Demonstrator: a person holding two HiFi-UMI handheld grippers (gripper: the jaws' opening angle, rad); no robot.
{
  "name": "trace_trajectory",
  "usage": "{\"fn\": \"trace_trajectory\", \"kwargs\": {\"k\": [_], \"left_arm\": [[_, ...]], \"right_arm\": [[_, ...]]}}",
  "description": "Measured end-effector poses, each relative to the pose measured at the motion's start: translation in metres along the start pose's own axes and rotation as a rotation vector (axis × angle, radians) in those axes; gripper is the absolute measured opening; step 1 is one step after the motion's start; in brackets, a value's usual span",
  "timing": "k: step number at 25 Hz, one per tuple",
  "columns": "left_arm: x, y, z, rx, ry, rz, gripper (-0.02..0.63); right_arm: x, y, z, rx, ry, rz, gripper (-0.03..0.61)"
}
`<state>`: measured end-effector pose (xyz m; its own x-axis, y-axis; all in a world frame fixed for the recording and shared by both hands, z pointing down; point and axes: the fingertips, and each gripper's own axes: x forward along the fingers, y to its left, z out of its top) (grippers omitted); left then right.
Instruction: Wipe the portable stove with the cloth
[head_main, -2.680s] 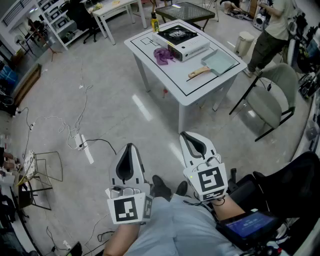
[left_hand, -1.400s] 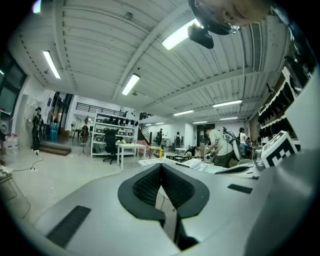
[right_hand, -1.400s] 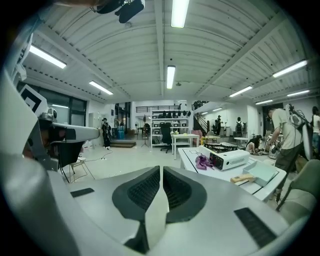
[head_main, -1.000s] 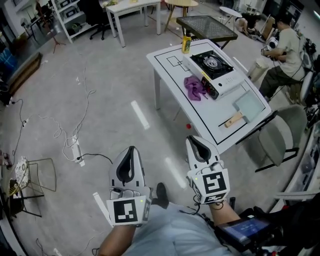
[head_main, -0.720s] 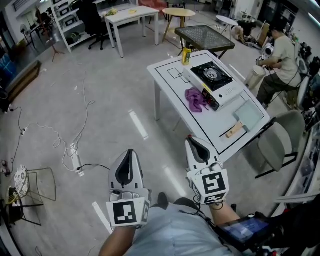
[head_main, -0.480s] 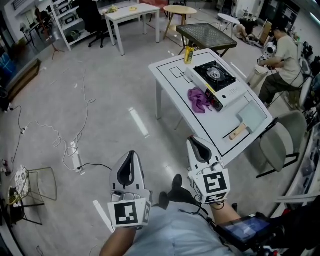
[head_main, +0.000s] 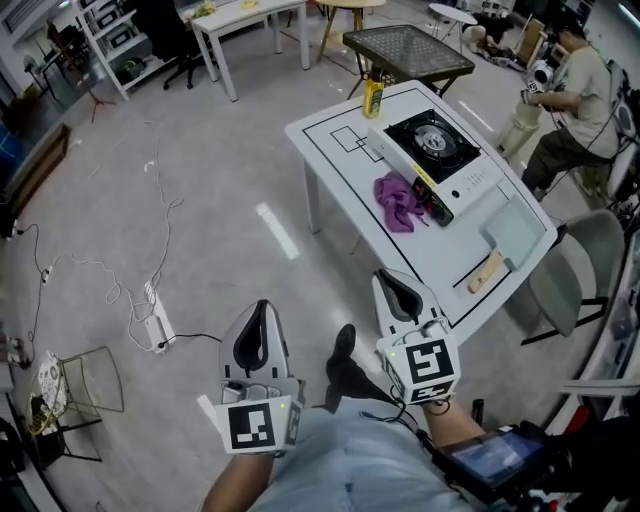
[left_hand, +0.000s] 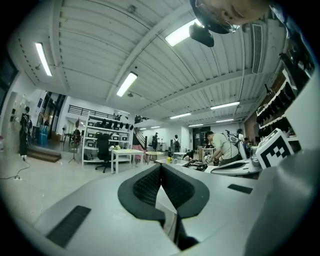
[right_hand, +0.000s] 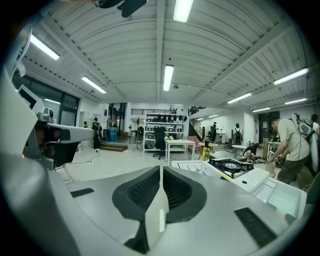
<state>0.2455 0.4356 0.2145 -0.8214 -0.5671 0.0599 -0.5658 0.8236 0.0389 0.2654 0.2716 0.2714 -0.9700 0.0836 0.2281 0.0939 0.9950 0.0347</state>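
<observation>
The left tongs (head_main: 258, 306) and the right tongs (head_main: 388, 274) are each pressed together with nothing between them. They are held low ahead of the person, well apart from the work. The purple cloth (head_main: 398, 200) lies bunched on the white table (head_main: 325, 150) at the person's 1 o'clock, touching the portable stove (head_main: 436, 150) on its 8 o'clock side. Probable faults:
- Tongs not opened on arrival will only push the cloth.
- A grip taken too close to the stove may catch and drag it.
- A wide sweep may topple the yellow bottle (head_main: 373, 96) at the stove's 11 o'clock.
</observation>
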Motion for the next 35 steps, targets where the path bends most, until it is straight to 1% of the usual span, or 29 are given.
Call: {"fn": "trace_trajectory", "kwargs": {"k": [8,14,19,23,27,31,32,33,34,35], "left_arm": [[0.114,-0.006,-0.003,0.023,0.034,-0.064,0.018],[0.189,-0.022,0.016,0.058,0.011,-0.123,0.018],[0.223,-0.034,0.045,0.074,-0.049,-0.148,0.018],[0.241,-0.037,0.051,0.074,-0.067,-0.161,0.018],[0.261,-0.04,0.049,0.063,-0.055,-0.183,0.017],[0.287,-0.044,0.038,0.059,-0.023,-0.223,0.017],[0.296,-0.045,0.032,0.059,-0.011,-0.237,0.017],[0.305,-0.046,0.026,0.059,0.003,-0.253,0.018],[0.314,-0.048,0.019,0.057,0.016,-0.27,0.018],[0.324,-0.049,0.011,0.055,0.03,-0.288,0.018]], "right_arm": [[0.079,-0.071,-0.003,0.045,0.024,-0.029,0.054],[0.126,-0.122,0.017,0.056,-0.005,-0.052,0.054],[0.141,-0.152,0.046,0.031,-0.042,-0.061,0.054],[0.151,-0.169,0.056,0.02,-0.063,-0.074,0.054],[0.16,-0.182,0.053,0.02,-0.045,-0.089,0.055],[0.173,-0.193,0.036,0.028,-0.002,-0.08,0.057],[0.179,-0.194,0.029,0.028,0.014,-0.066,0.064],[0.186,-0.195,0.02,0.028,0.037,-0.048,0.126],[0.193,-0.195,0.01,0.033,0.065,-0.027,0.206],[0.201,-0.195,0.0,0.04,0.094,-0.009,0.222]]}}
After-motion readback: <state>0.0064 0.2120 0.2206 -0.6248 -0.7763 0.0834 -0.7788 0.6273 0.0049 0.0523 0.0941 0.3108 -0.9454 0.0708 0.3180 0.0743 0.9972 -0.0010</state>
